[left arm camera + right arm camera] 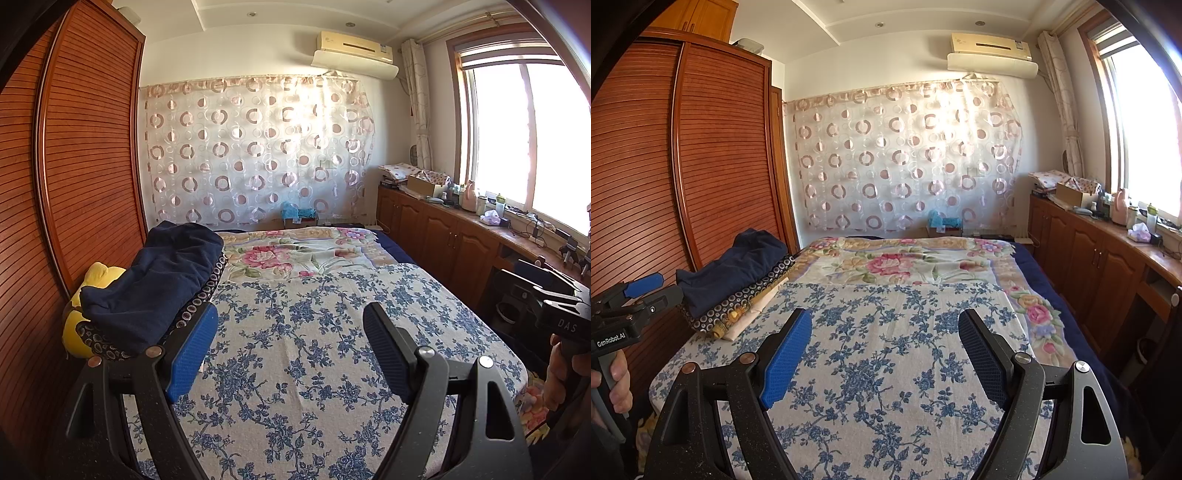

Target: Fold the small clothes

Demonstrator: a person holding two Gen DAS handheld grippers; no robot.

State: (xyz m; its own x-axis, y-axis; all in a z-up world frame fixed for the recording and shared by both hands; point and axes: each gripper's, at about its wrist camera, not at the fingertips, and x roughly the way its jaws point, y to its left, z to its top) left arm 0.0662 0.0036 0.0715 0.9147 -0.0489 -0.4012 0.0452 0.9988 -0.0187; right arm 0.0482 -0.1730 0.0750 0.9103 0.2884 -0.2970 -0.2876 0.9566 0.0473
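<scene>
Both grippers hang above the near end of the bed, and nothing is between the fingers of either. The left gripper (290,332) has its jaws spread wide over the white bedspread with blue flower sprigs (314,332), the blue-padded fingers (194,354) clear of the cloth. The right gripper (884,339) matches it, jaws wide, empty, aimed along the same blue-flowered spread (886,369).

The clothes sit on the left side of the bed, against the slatted brown wooden wardrobe (74,147): a rumpled navy-blue garment (155,280) on top of a dark fabric printed with small rings (207,291), and a yellow soft item (92,280) tucked behind them (what it is cannot be made out). From the right wrist view the same pile (738,280) shows a pale cream layer at the bottom, and it lies left of and beyond the right gripper, well apart from it.

Farther up the bed a pink-rose floral sheet (295,254) covers the far half. A hand (617,384) grips the left tool's handle at the left edge of the right wrist view; another hand (557,373) shows at the right edge of the left wrist view.
</scene>
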